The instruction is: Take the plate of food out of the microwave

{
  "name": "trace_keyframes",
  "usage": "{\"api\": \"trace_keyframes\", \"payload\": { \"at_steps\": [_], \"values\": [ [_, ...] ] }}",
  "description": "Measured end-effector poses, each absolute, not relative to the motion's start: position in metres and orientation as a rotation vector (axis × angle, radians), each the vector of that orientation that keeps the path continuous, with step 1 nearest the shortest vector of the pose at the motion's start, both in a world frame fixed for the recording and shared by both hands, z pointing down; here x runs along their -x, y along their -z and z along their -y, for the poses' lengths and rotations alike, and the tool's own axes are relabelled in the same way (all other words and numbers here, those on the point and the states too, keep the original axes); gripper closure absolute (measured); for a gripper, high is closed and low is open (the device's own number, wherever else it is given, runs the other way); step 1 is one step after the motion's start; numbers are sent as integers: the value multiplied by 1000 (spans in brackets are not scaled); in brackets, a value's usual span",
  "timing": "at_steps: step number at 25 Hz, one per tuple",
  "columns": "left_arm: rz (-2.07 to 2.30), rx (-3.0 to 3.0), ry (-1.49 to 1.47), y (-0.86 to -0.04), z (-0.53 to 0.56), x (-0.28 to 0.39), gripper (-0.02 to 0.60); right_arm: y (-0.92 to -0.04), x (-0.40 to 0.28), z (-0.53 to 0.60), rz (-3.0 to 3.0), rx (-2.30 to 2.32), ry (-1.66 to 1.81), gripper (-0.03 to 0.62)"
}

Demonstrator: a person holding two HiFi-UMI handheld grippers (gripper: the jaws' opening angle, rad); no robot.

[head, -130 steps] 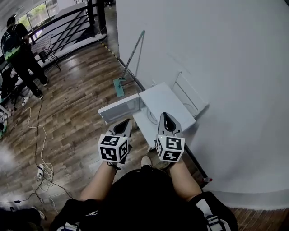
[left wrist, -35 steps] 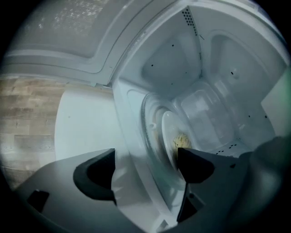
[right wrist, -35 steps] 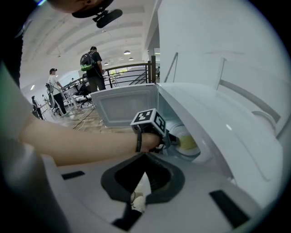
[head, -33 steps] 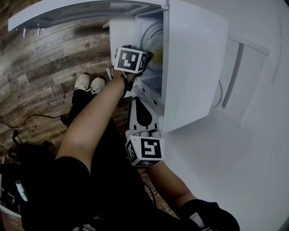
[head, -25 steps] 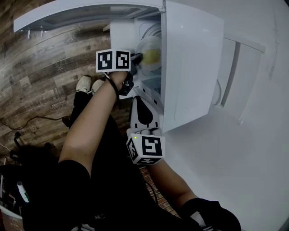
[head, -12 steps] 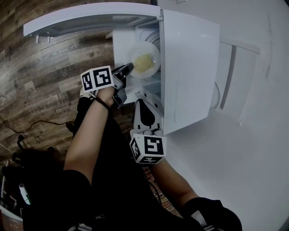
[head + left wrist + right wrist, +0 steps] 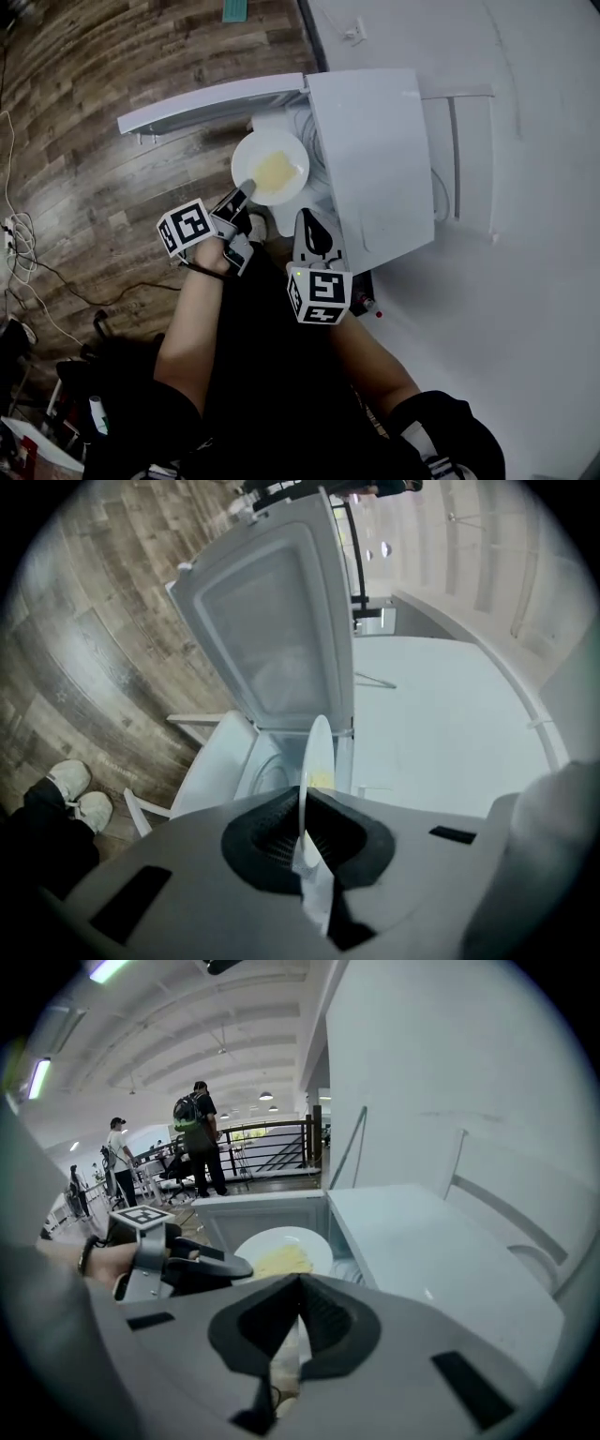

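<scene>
The left gripper [image 7: 246,187] pinches the near rim of a white plate [image 7: 270,167], which juts beyond its fingertips, just outside the open microwave [image 7: 366,159]. The right gripper [image 7: 309,223] is closed on nothing. Held by one edge, the plate could tip, spilling its yellow food [image 7: 278,172].

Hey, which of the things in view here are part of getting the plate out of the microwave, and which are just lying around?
In the job: plate of food, held at its rim by the left gripper; microwave with its door open.
Lying about: floor cables; green-headed mop; people by the railing.
</scene>
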State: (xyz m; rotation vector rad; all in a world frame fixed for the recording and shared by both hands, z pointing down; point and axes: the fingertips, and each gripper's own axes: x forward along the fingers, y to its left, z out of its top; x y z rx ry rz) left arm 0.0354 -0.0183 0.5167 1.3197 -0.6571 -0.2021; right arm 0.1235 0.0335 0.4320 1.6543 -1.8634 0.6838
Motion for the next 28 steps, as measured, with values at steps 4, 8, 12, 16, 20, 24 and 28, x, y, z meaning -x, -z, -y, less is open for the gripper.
{"api": "trace_keyframes", "payload": {
  "at_steps": [4, 8, 12, 16, 20, 24, 28],
  "values": [
    [657, -1357, 209, -450, 26, -21, 572, -384, -125, -15, 1913, -1725, -655, 582],
    [653, -1359, 251, -384, 31, -17, 572, -333, -143, -5, 1889, -1806, -560, 582],
    [670, -1371, 211, -336, 36, -15, 572, -291, -164, -1, 1875, -1908, -583, 582],
    [665, -1383, 201, -286, 42, -21, 571, -242, -176, 7, 1912, -2015, -588, 582],
    [632, -1441, 205, -242, 46, -38, 571, -189, -190, 8, 1962, -2121, -529, 582],
    [566, -1499, 206, -205, 56, -60, 571, -154, -208, 12, 1981, -2228, -464, 582],
    [525, -1514, 229, -182, 63, -76, 571, -148, -220, 15, 1978, -2277, -460, 582]
  ]
}}
